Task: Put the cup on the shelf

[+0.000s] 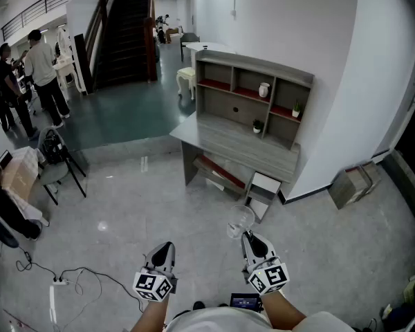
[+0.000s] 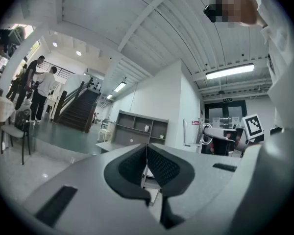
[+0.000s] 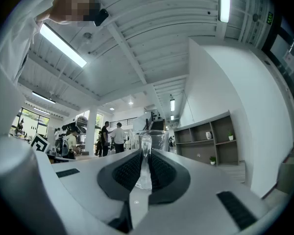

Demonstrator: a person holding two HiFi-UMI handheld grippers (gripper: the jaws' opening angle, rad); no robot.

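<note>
A clear glass cup (image 1: 239, 220) hangs above the floor, held by its handle in my right gripper (image 1: 250, 238). The right gripper view shows the glass handle (image 3: 145, 163) pinched between the two black pads, with the cup body (image 3: 152, 140) beyond. My left gripper (image 1: 164, 252) is beside it, shut with its pads (image 2: 159, 164) touching and nothing between them; the cup (image 2: 192, 132) shows at that view's right. The grey shelf unit (image 1: 252, 97) stands on a desk against the white wall ahead, several steps away.
The shelf holds a white vase (image 1: 263, 89) and two small plants (image 1: 296, 109). A drawer unit (image 1: 263, 188) sits under the desk (image 1: 214, 135). A cardboard box (image 1: 354, 182) lies at the right wall. People (image 1: 43, 72) stand at the far left near a staircase (image 1: 128, 26). Cables (image 1: 69, 279) trail on the floor.
</note>
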